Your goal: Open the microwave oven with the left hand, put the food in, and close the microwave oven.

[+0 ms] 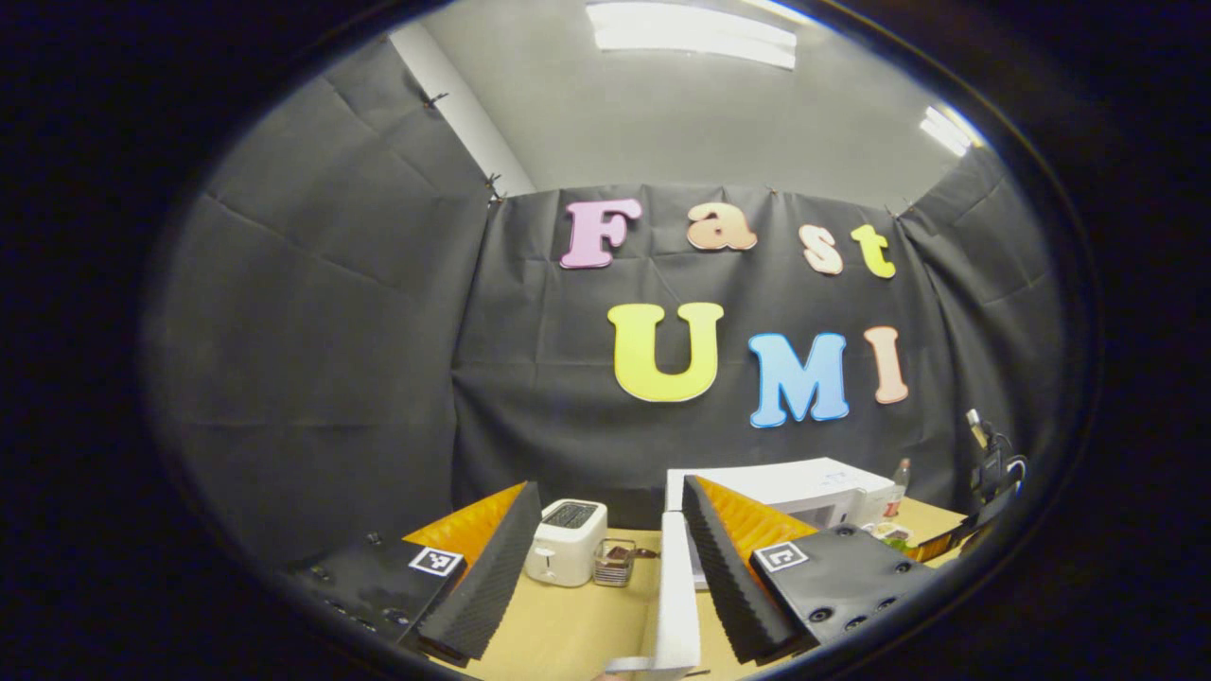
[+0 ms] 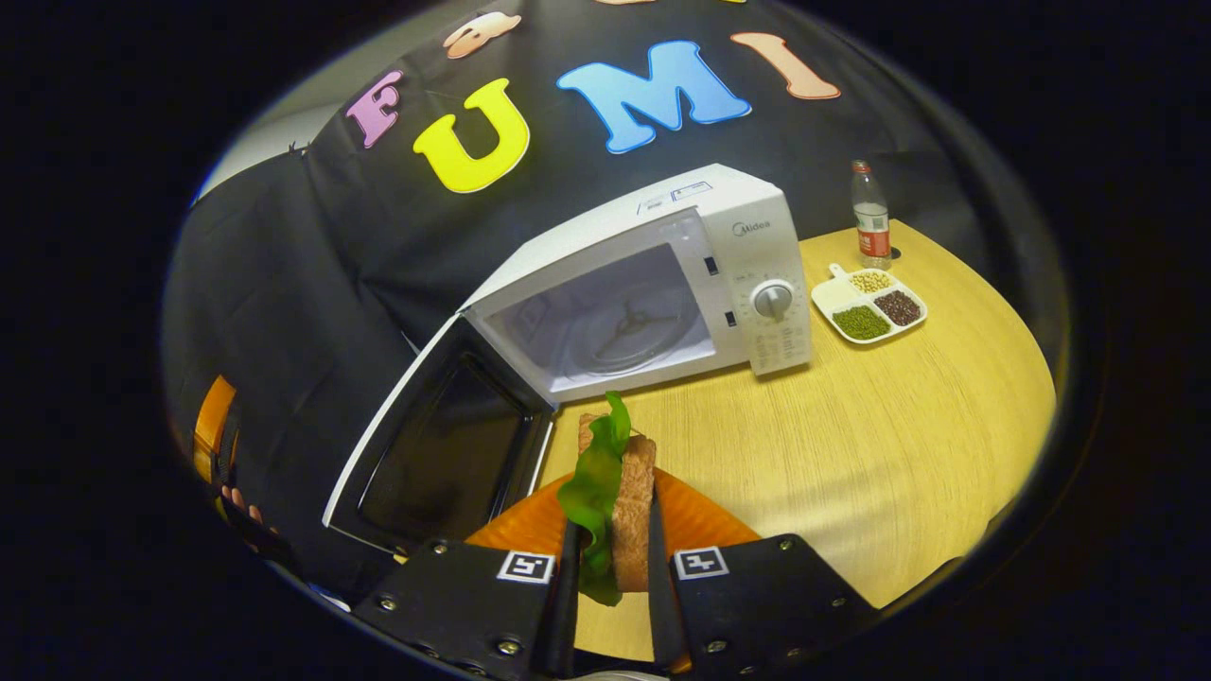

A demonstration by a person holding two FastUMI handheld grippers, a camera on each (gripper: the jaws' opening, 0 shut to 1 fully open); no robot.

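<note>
Wooden table [image 2: 880, 454] is carrying everything: nearest, the right gripper [image 2: 610, 567] is clamping a sandwich [image 2: 620, 492] upright, while the left gripper [image 1: 605, 577] is gaping wide around the door [image 1: 674, 586]. Farther off, the microwave [image 2: 662, 284] is standing open, cavity facing the sandwich.

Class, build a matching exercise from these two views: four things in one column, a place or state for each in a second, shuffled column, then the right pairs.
Things:
1. microwave door
2. sandwich
3. bottle
4. toaster

Places or states:
A. clamped between the right tongs
B. swung wide open
C. standing left of the microwave, in the left gripper view
D. upright behind the divided dish of beans

Pairs: 1-B, 2-A, 3-D, 4-C
</note>
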